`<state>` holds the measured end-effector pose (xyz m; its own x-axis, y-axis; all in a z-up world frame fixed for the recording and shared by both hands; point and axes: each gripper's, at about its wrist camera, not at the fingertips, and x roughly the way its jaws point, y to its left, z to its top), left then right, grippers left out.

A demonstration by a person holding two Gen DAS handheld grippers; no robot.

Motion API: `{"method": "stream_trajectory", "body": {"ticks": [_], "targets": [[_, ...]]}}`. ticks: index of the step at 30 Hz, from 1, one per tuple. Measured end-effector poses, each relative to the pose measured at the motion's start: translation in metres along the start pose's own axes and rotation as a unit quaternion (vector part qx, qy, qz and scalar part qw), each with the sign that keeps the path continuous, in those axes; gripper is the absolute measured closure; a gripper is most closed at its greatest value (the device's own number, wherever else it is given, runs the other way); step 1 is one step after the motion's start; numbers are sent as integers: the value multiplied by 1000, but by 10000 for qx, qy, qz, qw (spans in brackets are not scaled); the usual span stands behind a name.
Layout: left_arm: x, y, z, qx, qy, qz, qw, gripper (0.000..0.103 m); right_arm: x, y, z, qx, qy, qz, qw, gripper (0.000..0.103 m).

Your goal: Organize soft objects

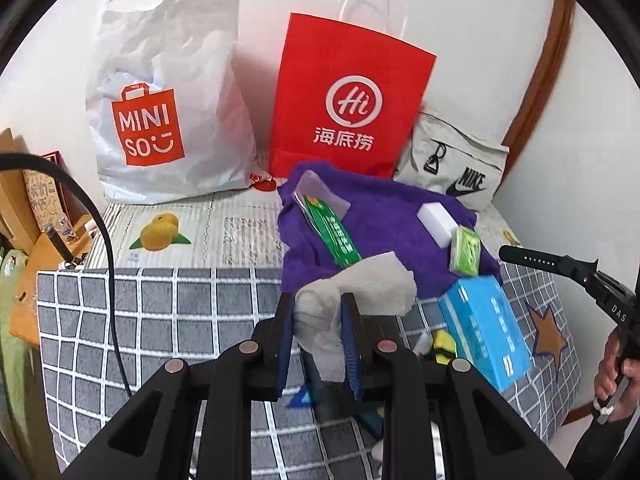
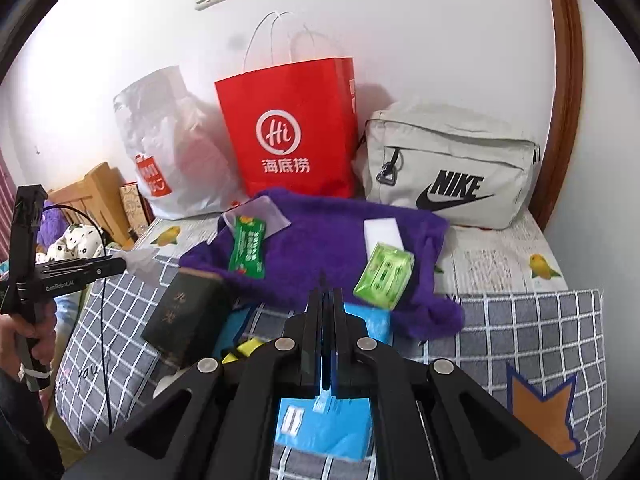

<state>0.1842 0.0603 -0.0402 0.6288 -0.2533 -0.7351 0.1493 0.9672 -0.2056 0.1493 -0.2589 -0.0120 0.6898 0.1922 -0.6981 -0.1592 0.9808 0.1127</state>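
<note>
My left gripper (image 1: pixel 318 320) is clamped on a crumpled white-grey cloth (image 1: pixel 356 292), the fabric bunched between the blue pads and spilling out above and below them. I hold it pinched at a gathered fold so the loose ends hang free and clear of the clutter underneath. It hangs over the grey quilt with a white grid pattern (image 1: pixel 180 320), in front of the rumpled purple fleece towel (image 1: pixel 384 224).

My right gripper (image 2: pixel 326 300) is fully closed with nothing between its fingers — it hovers above the bright blue tissue pack (image 2: pixel 324 420), apparently just kept out of the way.

The purple towel serves as a bed for small things: a long green foil sachet (image 1: pixel 334 236), a white foam sponge block (image 1: pixel 438 218) and a clear green plastic case (image 1: pixel 465 250) lie on it. A dark rectangular box (image 2: pixel 184 316) rests tilted at its near edge.

Against the wall stand a white Miniso plastic bag (image 1: pixel 168 112), a red paper carrier bag with rope handles (image 1: pixel 348 108) and a pale grey Nike pouch (image 2: pixel 452 172). They are upright and within reach, so I judge one of them is meant to take the soft things — the cloth first, perhaps.
</note>
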Motion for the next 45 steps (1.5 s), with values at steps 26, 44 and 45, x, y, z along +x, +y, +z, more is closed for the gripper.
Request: {"method": "stream_trajectory", "body": {"ticks": [26, 44, 45], "targets": [[82, -10, 48, 284, 391, 29, 9988, 81, 88, -17, 38, -6, 200, -140, 9997, 100], [121, -16, 68, 427, 598, -17, 9973, 81, 146, -25, 64, -85, 353, -175, 9992, 100], [122, -16, 68, 427, 603, -29, 9973, 81, 150, -26, 66, -79, 363, -158, 9992, 100]]}}
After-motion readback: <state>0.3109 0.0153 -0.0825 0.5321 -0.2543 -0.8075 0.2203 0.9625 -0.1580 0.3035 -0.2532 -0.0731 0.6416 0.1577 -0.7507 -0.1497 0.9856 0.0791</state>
